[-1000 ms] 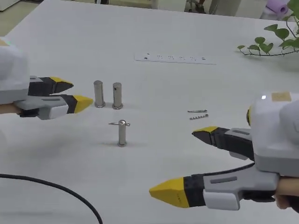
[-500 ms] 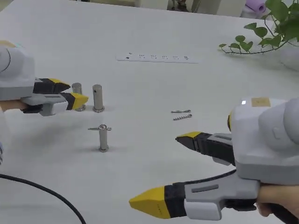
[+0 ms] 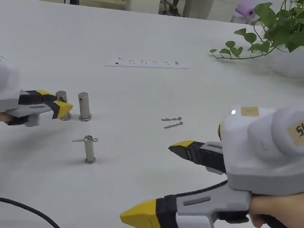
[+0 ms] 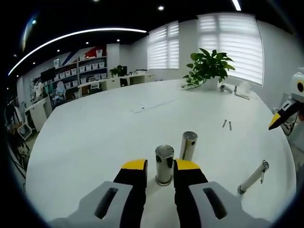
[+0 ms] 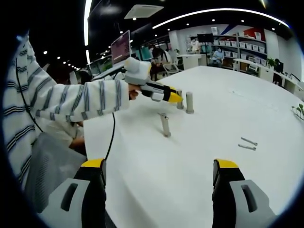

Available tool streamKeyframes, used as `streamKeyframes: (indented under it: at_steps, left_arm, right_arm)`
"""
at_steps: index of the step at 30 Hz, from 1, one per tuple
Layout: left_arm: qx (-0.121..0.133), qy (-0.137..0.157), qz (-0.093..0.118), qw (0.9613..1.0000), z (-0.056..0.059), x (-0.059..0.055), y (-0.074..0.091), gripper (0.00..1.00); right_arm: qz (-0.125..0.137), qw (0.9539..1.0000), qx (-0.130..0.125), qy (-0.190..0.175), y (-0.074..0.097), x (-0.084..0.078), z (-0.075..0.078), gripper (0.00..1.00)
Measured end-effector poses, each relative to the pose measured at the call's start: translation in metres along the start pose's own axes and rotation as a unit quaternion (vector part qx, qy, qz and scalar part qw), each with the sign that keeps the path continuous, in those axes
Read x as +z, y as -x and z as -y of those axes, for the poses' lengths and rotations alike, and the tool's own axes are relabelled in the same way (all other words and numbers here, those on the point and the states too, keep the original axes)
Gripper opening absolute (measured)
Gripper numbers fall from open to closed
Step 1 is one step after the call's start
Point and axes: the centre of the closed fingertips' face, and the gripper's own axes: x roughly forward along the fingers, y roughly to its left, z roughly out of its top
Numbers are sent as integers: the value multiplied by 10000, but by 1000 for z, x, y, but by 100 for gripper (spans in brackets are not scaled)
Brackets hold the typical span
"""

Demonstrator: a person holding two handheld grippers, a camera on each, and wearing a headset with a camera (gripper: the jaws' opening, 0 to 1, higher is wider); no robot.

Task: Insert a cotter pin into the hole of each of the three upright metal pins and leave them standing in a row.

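1. Three short steel pins stand upright on the white table [image 3: 142, 42]. The front pin [image 3: 89, 149] has a cotter pin through its head, the left bare pin [image 4: 164, 164] and right bare pin [image 4: 188, 145] stand side by side behind it, and two loose cotter pins [image 3: 172, 122] lie well to the right
2. The left gripper [image 4: 160, 167] is held level, low over the table. The right gripper [image 5: 159, 164] hangs nearer the person, its jaws spread wide with nothing between them
3. The left bare pin stands between the left gripper's jaws, closely flanked; whether they pinch it I cannot tell
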Motion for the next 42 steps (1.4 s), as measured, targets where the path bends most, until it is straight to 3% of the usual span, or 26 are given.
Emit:
streamKeyframes:
  at_steps: [10, 16, 23, 27, 29, 31, 38, 39, 42]
  left_arm:
    - [-111, 49, 43, 9999, 6, 4, -5, 12]
    - [-73, 68, 1, 10000, 7, 4, -7, 12]
    - [-45, 135, 104, 9998, 7, 3, -5, 11]
    - [80, 180, 86, 9998, 3, 2, -3, 11]
    - [215, 96, 55, 9997, -1, 1, 1, 11]
    - [133, 232, 117, 9996, 0, 2, 6, 11]
    - [-50, 42, 288, 9996, 2, 14, 35, 11]
    - [-218, 198, 470, 9985, 7, 21, 40, 11]
    - [-548, 217, 824, 9949, 16, 38, 57, 11]
  right_arm:
    - [-25, 10000, 18, -7, -1, -1, 0, 94]
    - [-6, 10000, 2, -12, -1, -1, 0, 93]
    - [-94, 9999, 37, 40, -1, -5, -2, 93]
    - [-41, 10000, 2, 40, 0, -1, -1, 93]
    - [4, 10000, -23, 5, 1, 1, 1, 93]
    - [14, 10000, -50, 5, 2, 2, 2, 93]
    - [4, 10000, -76, 51, 4, 3, 3, 93]
    - [12, 10000, -78, 55, 4, 3, 3, 93]
    - [46, 9999, -79, 52, 5, 5, 2, 93]
